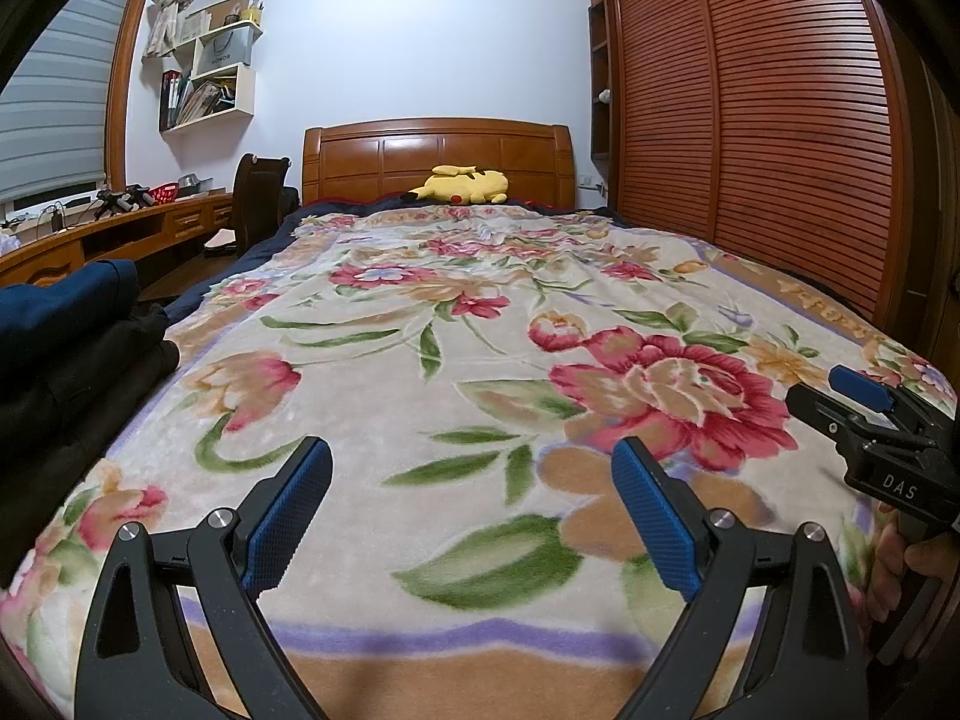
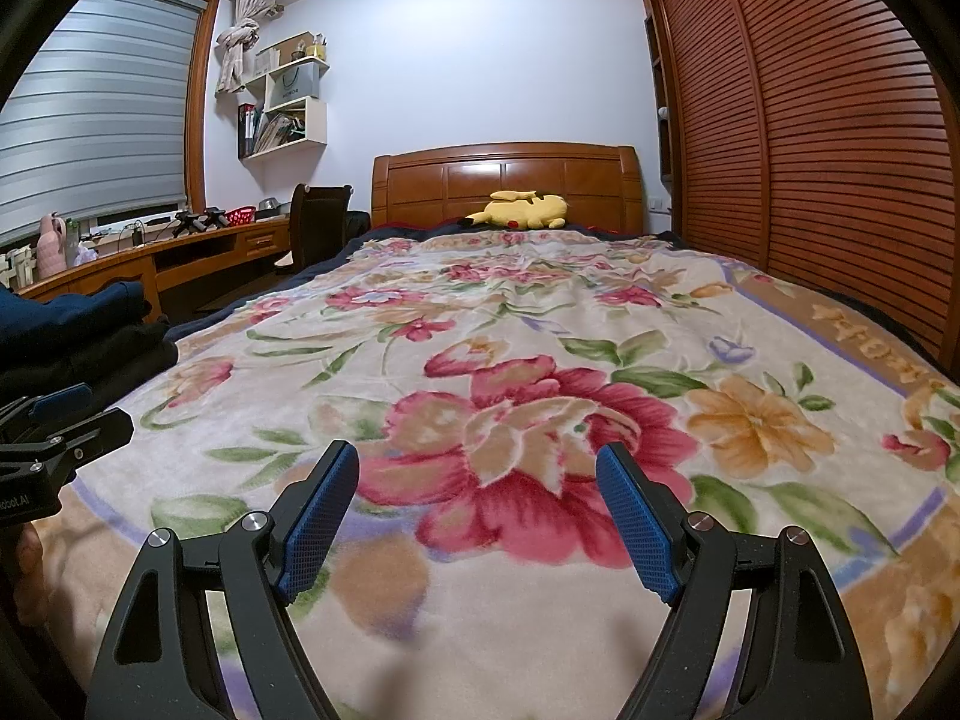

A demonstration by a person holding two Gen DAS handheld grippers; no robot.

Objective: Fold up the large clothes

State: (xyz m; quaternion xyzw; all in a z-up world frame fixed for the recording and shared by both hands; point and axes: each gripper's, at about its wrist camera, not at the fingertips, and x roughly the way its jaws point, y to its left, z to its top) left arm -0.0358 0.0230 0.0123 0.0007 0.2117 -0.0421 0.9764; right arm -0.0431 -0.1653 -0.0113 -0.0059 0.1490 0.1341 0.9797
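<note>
My left tool [image 1: 471, 510] and right tool [image 2: 477, 516] hung spread wide over the floral blanket [image 1: 480, 312], gripping nothing. Two folded clothes, a navy one [image 1: 66, 300] atop a black one [image 1: 78, 360], lay at the bed's left edge, cut off by the frame. One yellow plush [image 2: 522, 210] rested by the headboard

Bedroom interior: a bed [image 1: 420, 360] under a floral blanket [image 2: 540, 360] is backed by a wooden headboard [image 1: 438, 159]; louvred wardrobe doors [image 1: 750, 120] are seen at 2 o'clock; a blinded window [image 2: 90, 102], wall shelves [image 1: 210, 78] and desk [image 2: 180, 252] at 10 o'clock; the walls are painted pale.
</note>
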